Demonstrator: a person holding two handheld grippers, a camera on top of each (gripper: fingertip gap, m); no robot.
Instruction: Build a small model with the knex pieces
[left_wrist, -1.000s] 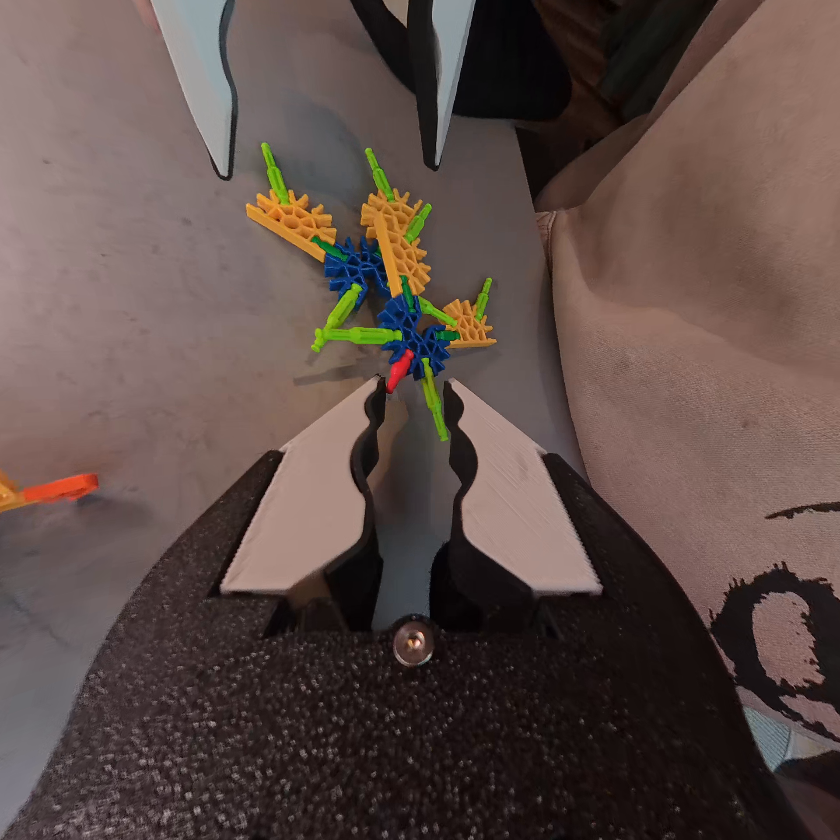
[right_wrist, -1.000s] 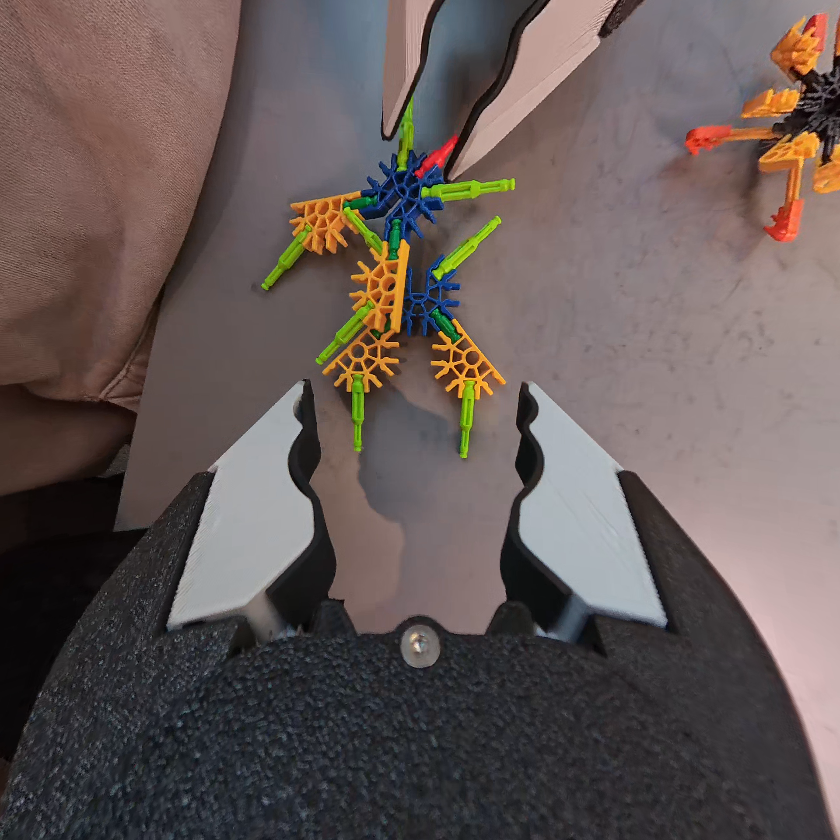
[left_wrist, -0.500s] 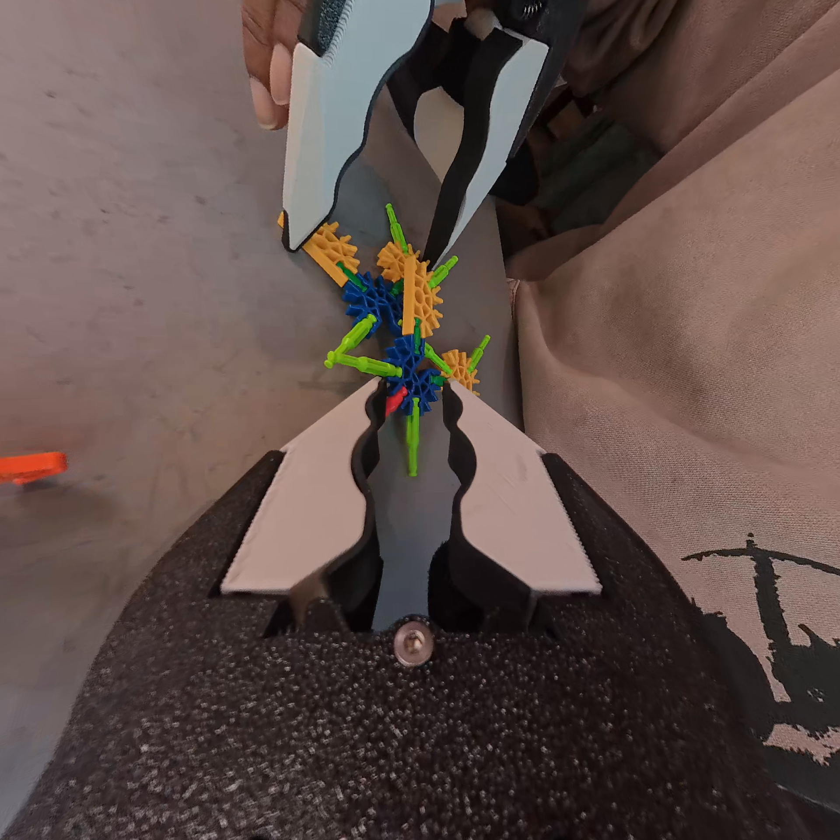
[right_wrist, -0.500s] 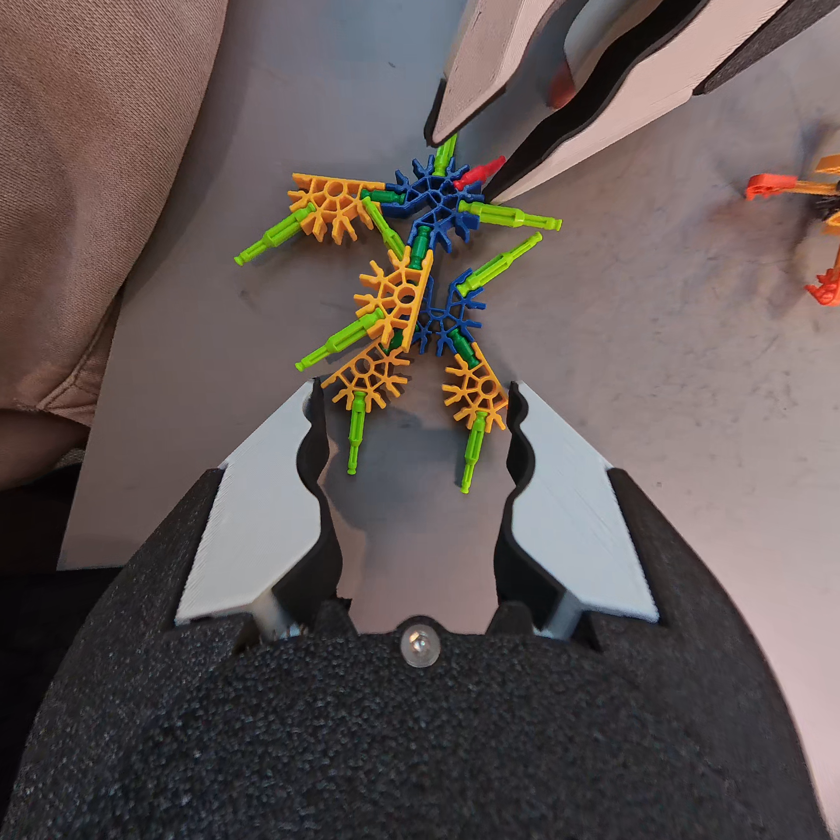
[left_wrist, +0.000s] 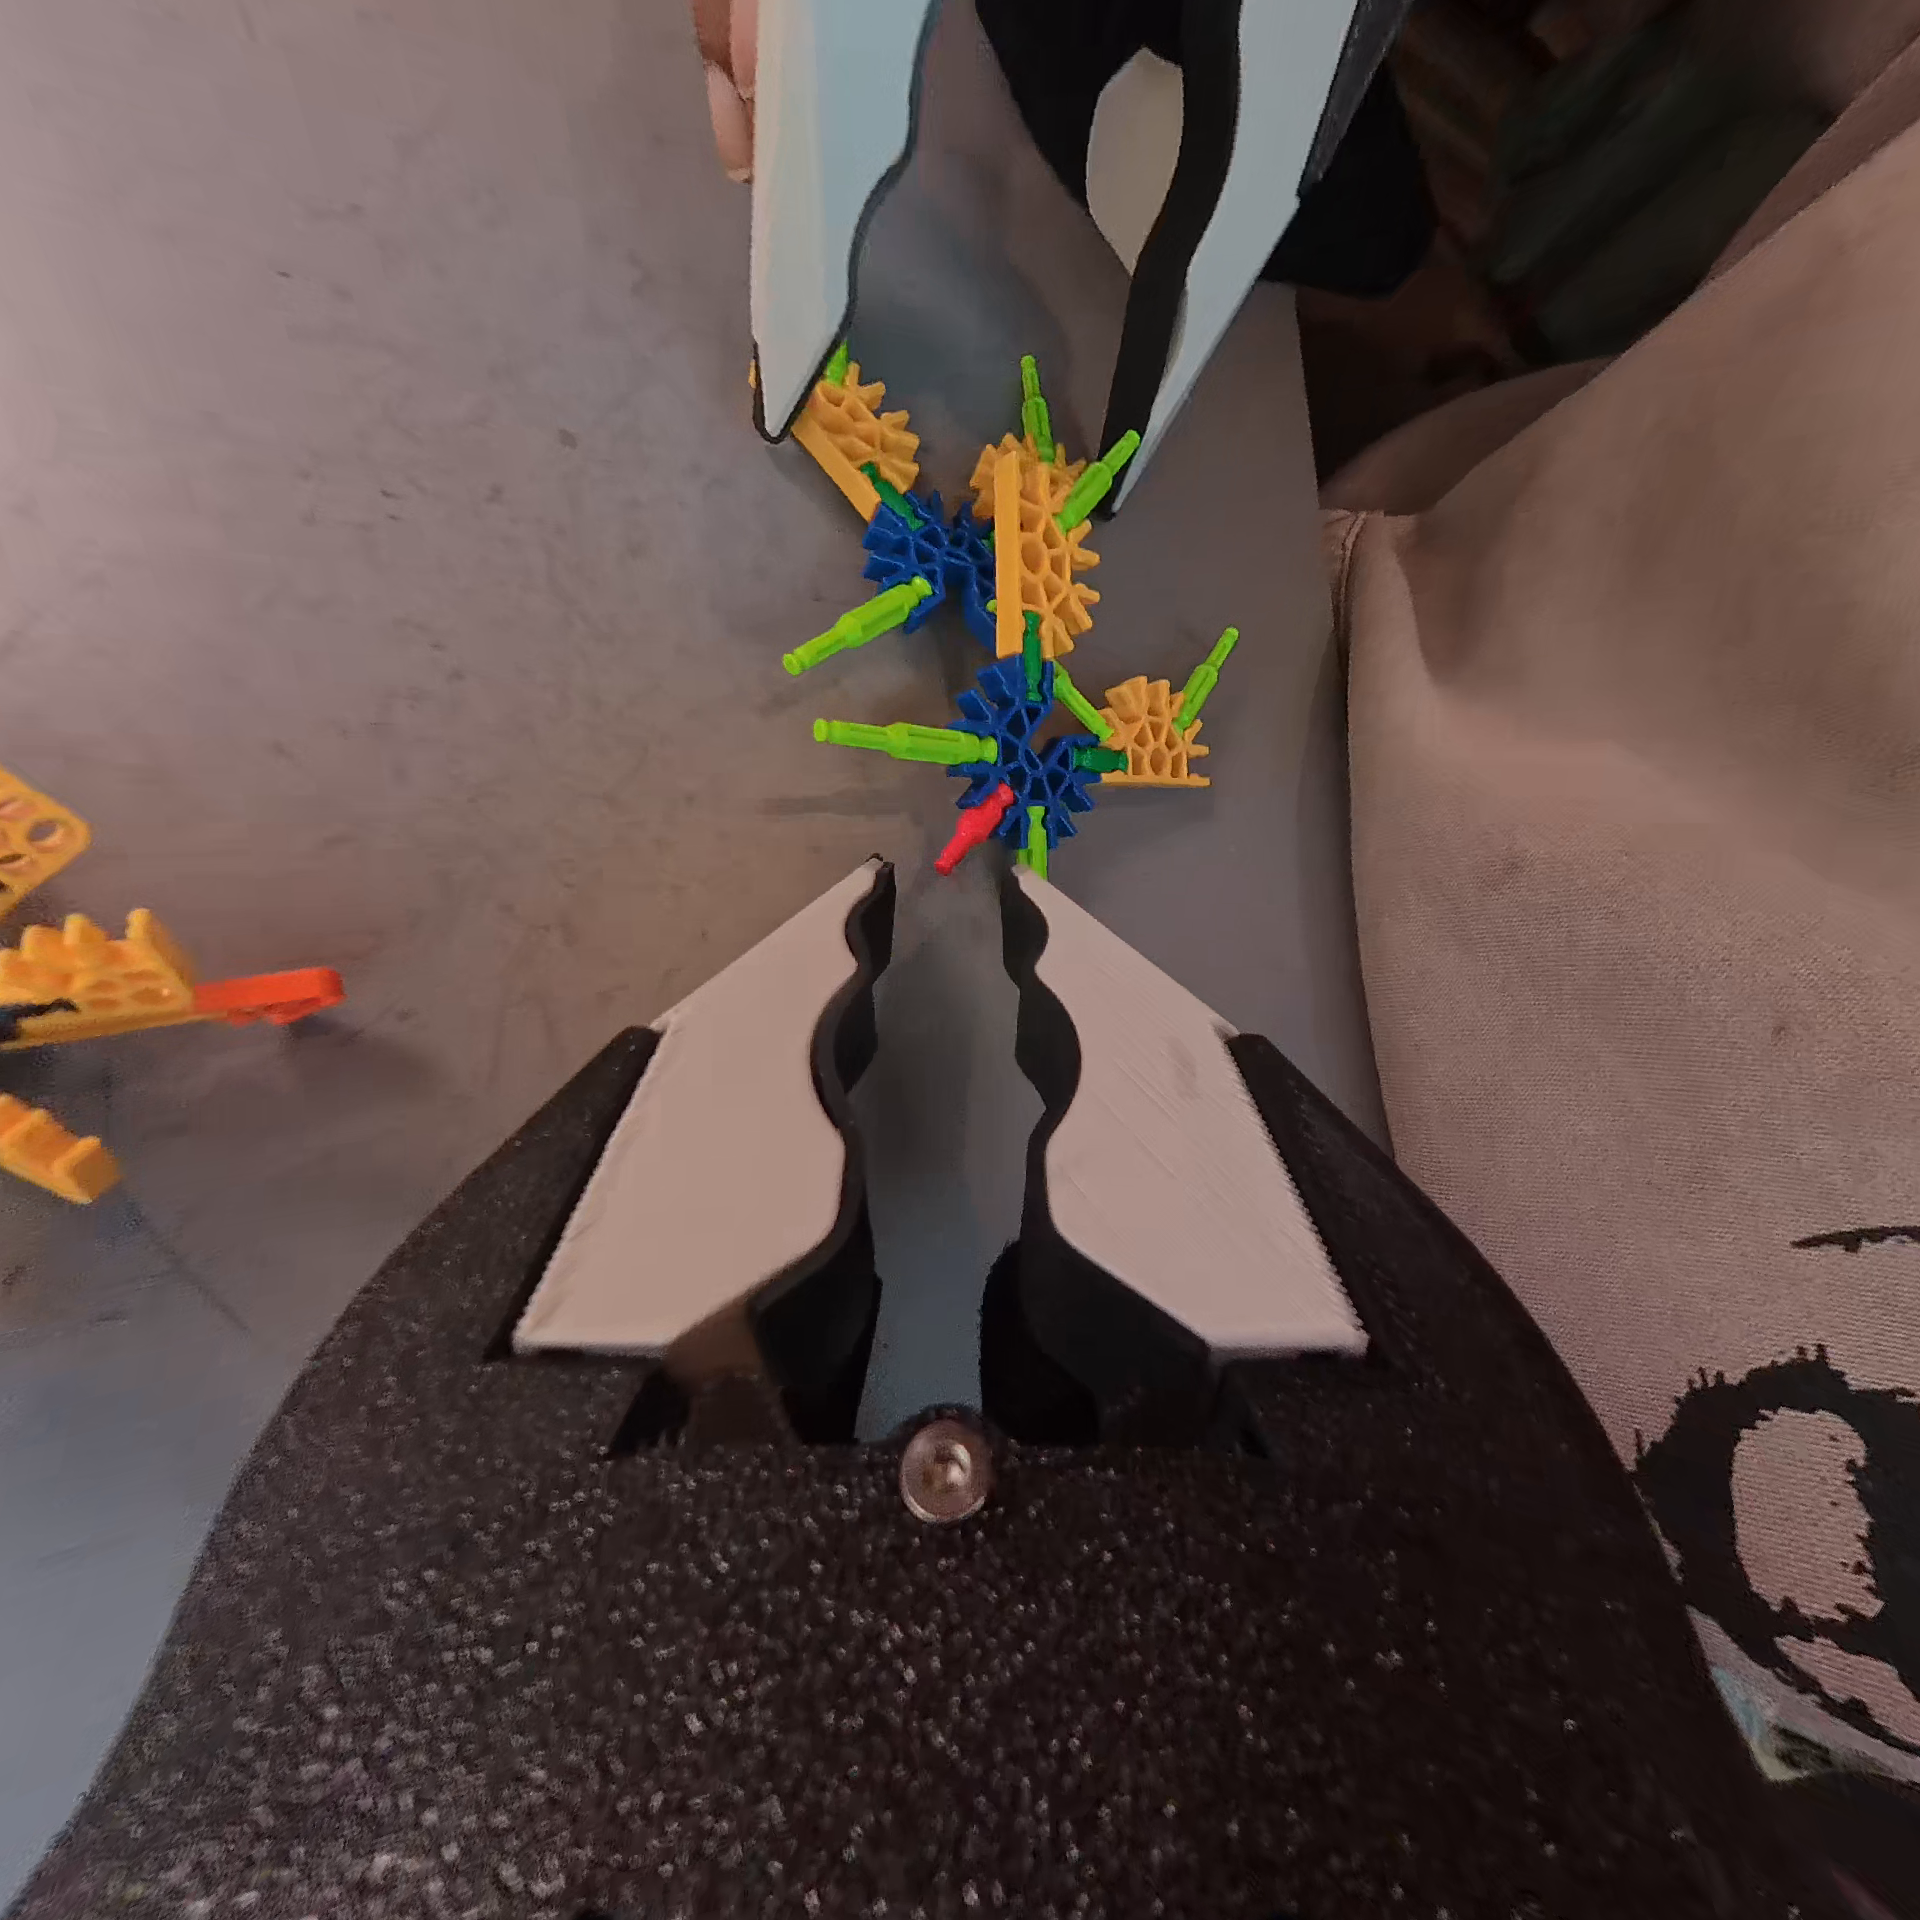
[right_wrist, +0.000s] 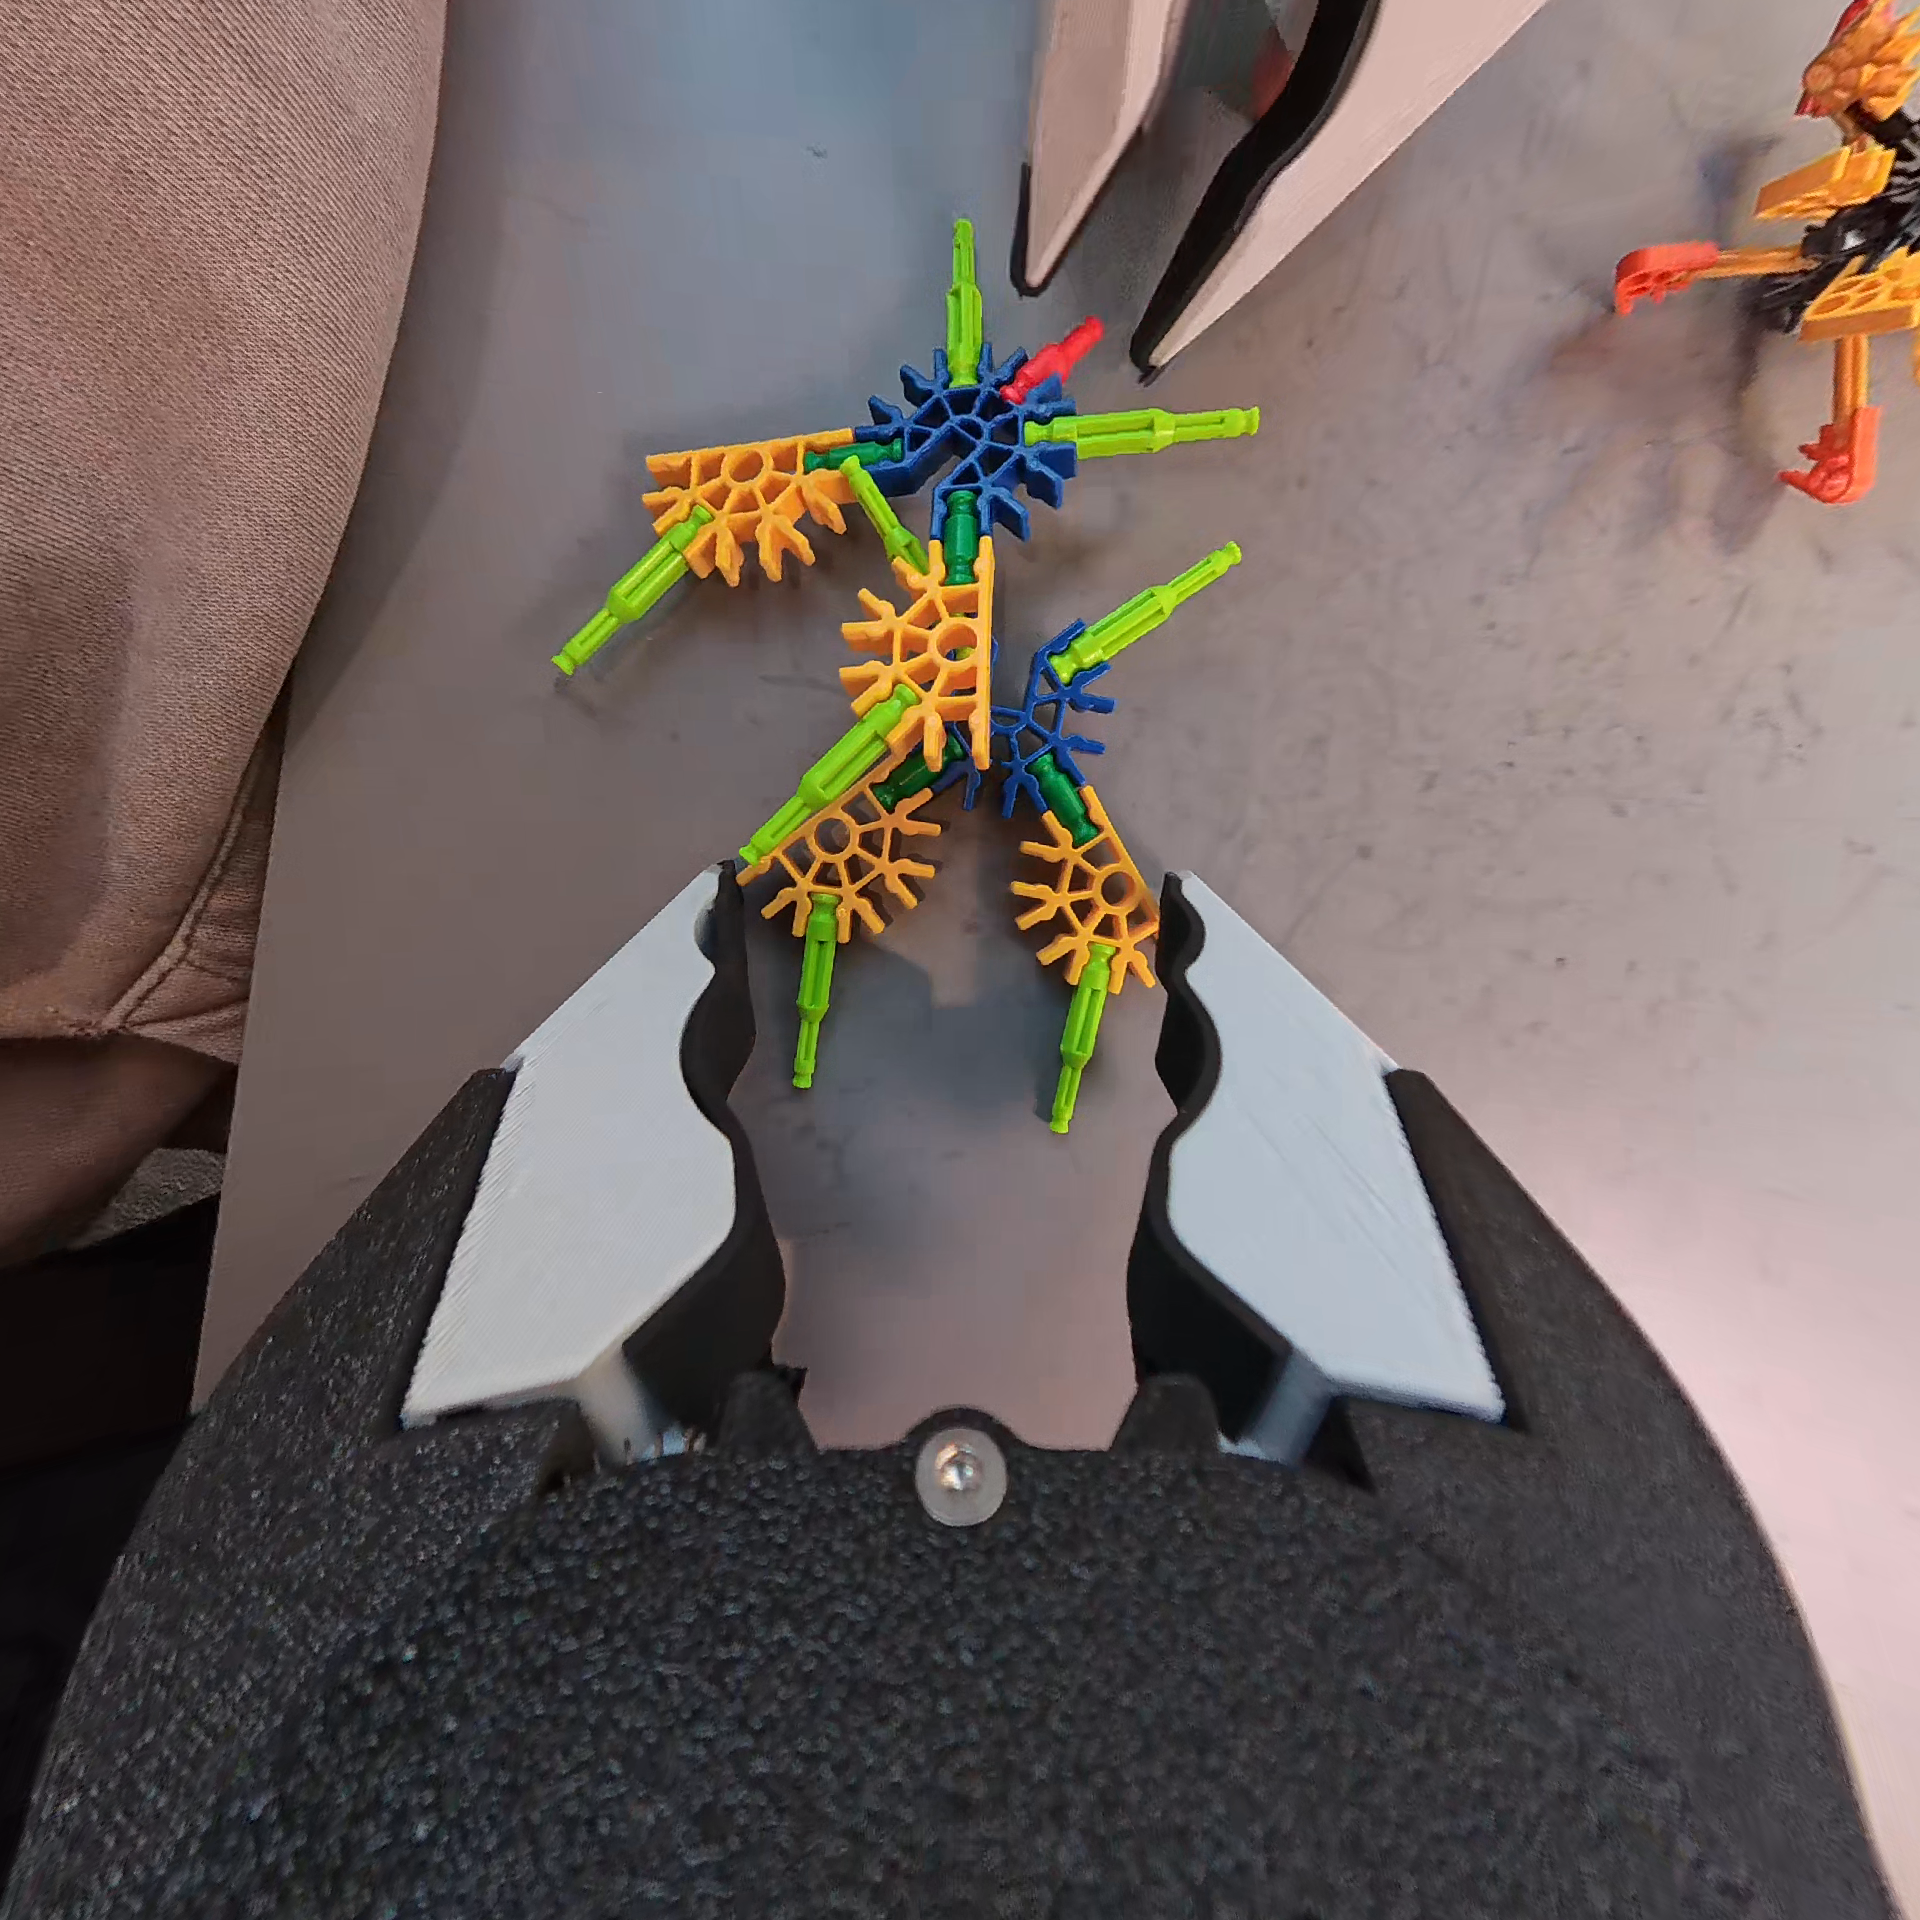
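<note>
A flat construction toy (left_wrist: 1013, 748) of blue snowflake hubs, yellow fan pieces, green rods and one short red rod (left_wrist: 971, 831) lies on the grey table (left_wrist: 416, 520). My left gripper (left_wrist: 948, 871) is narrowly open and empty, its tips just short of the red rod and a green rod end. My right gripper (right_wrist: 948, 881) is open wide. Its fingertips flank the two yellow fan pieces at the toy's (right_wrist: 935, 655) other end, and two green rods lie between its fingers. Each gripper shows in the other's view, the right (left_wrist: 945, 468) and the left (right_wrist: 1086, 322).
A second toy of orange, yellow and black pieces (right_wrist: 1839, 260) lies apart on the table, also in the left wrist view (left_wrist: 94, 987). Beige cloth (left_wrist: 1610, 831) borders the table edge close beside the toy (right_wrist: 156, 416). A person's fingertip (left_wrist: 727, 114) shows behind the right gripper. The grippers' ends are close to 10 centimeters from one another.
My left gripper has drawn back, so the green rod that lay between its fingers is now outside them. My right gripper has moved forward around the toy's yellow pieces.
</note>
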